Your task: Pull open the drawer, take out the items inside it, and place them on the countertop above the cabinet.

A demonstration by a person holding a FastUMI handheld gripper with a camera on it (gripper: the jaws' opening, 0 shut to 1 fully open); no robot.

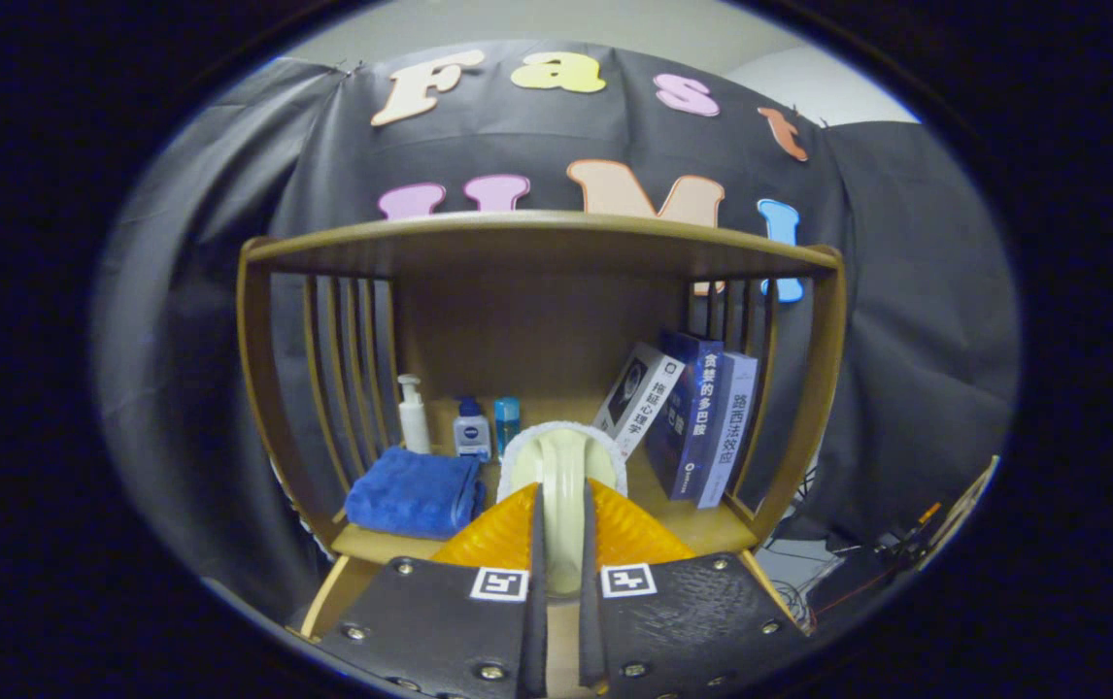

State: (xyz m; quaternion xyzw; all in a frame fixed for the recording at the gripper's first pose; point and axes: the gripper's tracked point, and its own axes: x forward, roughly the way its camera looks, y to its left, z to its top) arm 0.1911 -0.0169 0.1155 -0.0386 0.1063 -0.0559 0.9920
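Note:
My gripper is shut on the cream handle of a brush, which runs straight forward between the fingers. The brush's rounded head, edged in white fluff, sticks out just past the fingertips. It hangs over the front of the wooden countertop of the cabinet. I cannot tell whether the head touches the wood.
A folded blue towel lies left of the fingers. Behind it stand a white pump bottle, a blue-capped bottle and a small blue bottle. Three books lean at the right. Slatted sides and a top board enclose the space.

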